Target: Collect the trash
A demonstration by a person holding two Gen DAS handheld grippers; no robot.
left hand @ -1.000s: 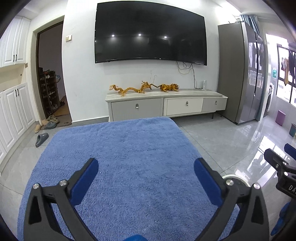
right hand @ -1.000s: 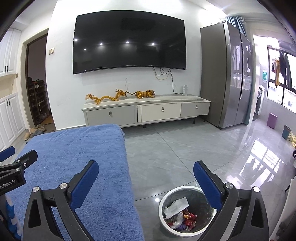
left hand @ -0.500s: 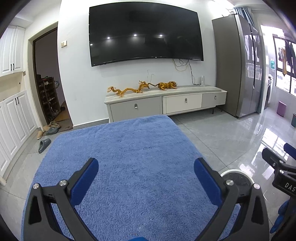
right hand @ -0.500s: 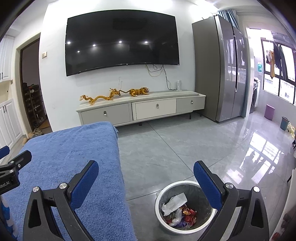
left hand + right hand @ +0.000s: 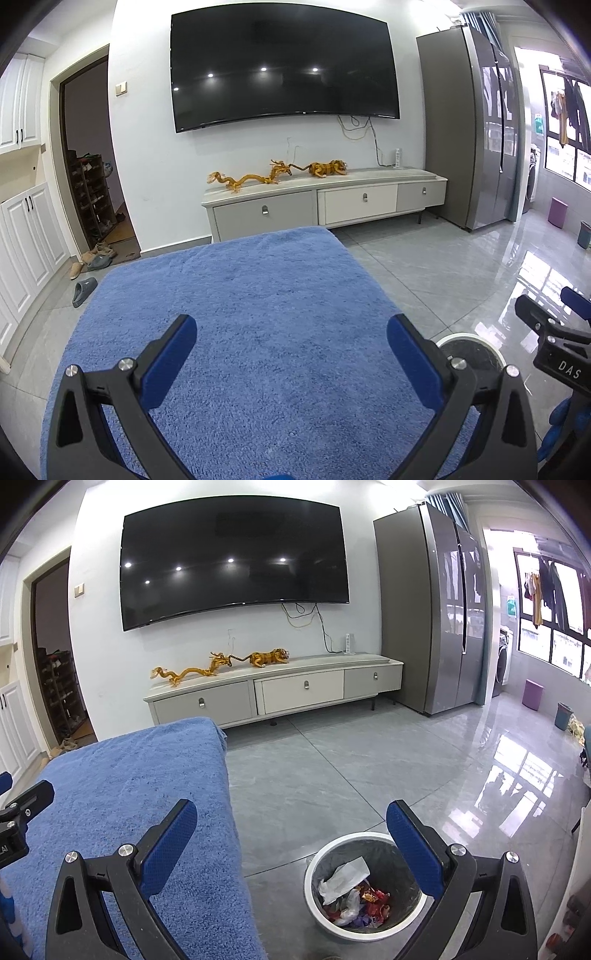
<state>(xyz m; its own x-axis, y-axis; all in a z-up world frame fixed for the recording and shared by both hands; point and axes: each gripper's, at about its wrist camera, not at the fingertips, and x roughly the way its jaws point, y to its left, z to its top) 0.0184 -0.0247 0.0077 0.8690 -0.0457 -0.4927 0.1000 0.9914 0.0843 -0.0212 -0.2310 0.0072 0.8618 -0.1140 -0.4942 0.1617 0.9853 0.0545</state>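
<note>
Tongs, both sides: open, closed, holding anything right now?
Left tongs: open, empty, over the blue towel.
Right tongs: open, empty, above the trash bin, which already holds wrappers.

Blue towel (image 5: 240, 332), white-rimmed grey bin (image 5: 364, 932)

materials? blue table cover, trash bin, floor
Blue cover: looks like terry or plush fabric, matte; fuzzy nap and darker brushed streaks show. Trash bin: probably plastic, a white rim around grey walls with a dull sheen; a liner cannot be ruled out. Floor: polished grey tile, likely ceramic or stone; grout lines and mirror-like window reflections.
</note>
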